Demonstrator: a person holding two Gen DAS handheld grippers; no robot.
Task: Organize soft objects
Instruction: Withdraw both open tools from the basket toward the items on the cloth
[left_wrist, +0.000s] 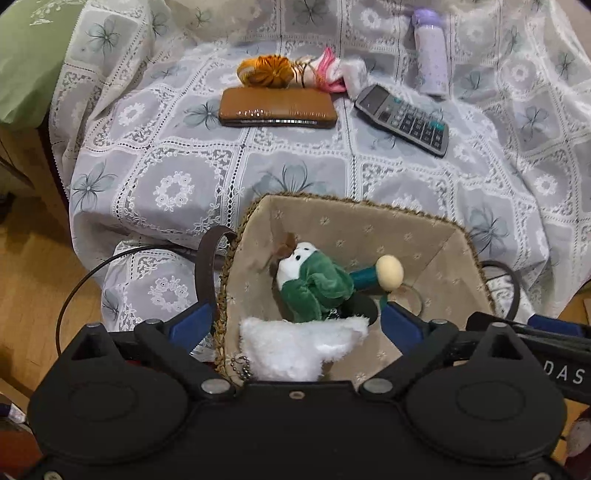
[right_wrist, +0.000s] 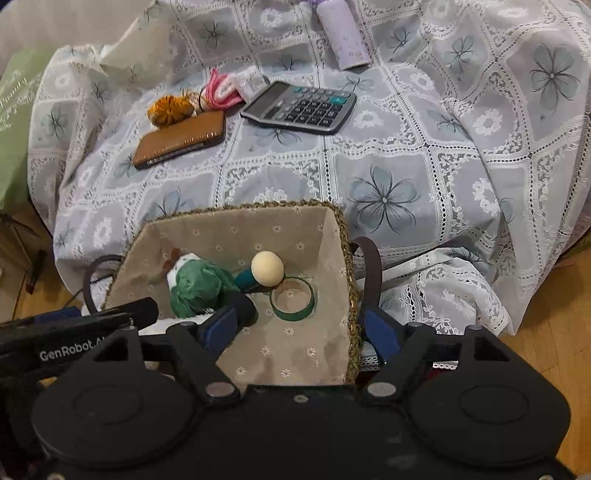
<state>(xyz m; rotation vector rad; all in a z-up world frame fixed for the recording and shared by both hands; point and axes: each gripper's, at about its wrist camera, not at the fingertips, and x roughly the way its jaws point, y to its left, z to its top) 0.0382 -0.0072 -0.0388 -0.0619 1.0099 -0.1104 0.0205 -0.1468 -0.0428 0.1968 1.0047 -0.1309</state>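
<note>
The bed (left_wrist: 303, 162), under a lace floral cover, carries everything. At its near edge stands the lined basket (left_wrist: 424, 236), which holds a green-and-white plush toy (left_wrist: 314, 284), a white fluffy plush (left_wrist: 295, 347) against the near wall, a teal peg with a cream ball head (right_wrist: 266, 268) and a green tape ring (right_wrist: 292, 299).

The left gripper (left_wrist: 291, 325) is spread wide over the basket's left side, its pads clear of the white plush lying between them. The right gripper (right_wrist: 301, 328) is partly open astride the basket's right wall, gripping nothing.

This looks like the drop-off step. Next would be a reach to the far edge, where an orange pom-pom (left_wrist: 263, 70) and a pink-and-white soft piece (left_wrist: 332, 72) lie behind the brown case (left_wrist: 277, 107).

The green plush lies with its long axis slanting across the basket, head toward the far-left corner.
</note>
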